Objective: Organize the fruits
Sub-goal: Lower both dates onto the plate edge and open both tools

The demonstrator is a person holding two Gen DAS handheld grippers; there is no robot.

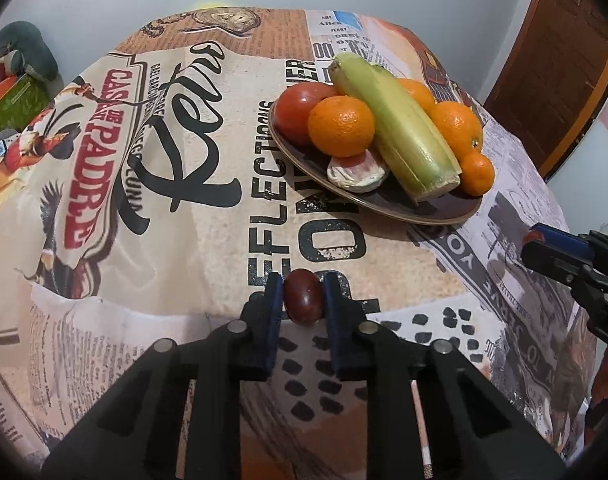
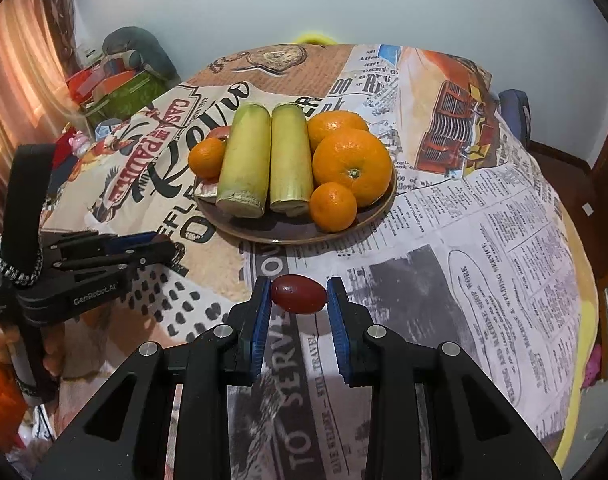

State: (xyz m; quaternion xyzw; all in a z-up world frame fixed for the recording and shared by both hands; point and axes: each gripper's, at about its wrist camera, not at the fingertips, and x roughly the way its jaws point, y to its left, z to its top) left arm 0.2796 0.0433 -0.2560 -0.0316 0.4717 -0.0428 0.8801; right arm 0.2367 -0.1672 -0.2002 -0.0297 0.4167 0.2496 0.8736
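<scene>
Left gripper (image 1: 303,296) jaws clamp a plum (image 1: 302,297); right gripper (image 2: 299,294) jaws clamp another plum (image 2: 299,294), near plate (image 2: 239,227).

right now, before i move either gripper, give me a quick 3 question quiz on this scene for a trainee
1. True or false: the left gripper is empty.
2. What does the right gripper hold? A) an orange B) a small red fruit C) nothing
3. Fill in: the two green stalks lie on the ____.

Key:
1. False: it is shut on a dark red fruit.
2. B
3. plate
</scene>
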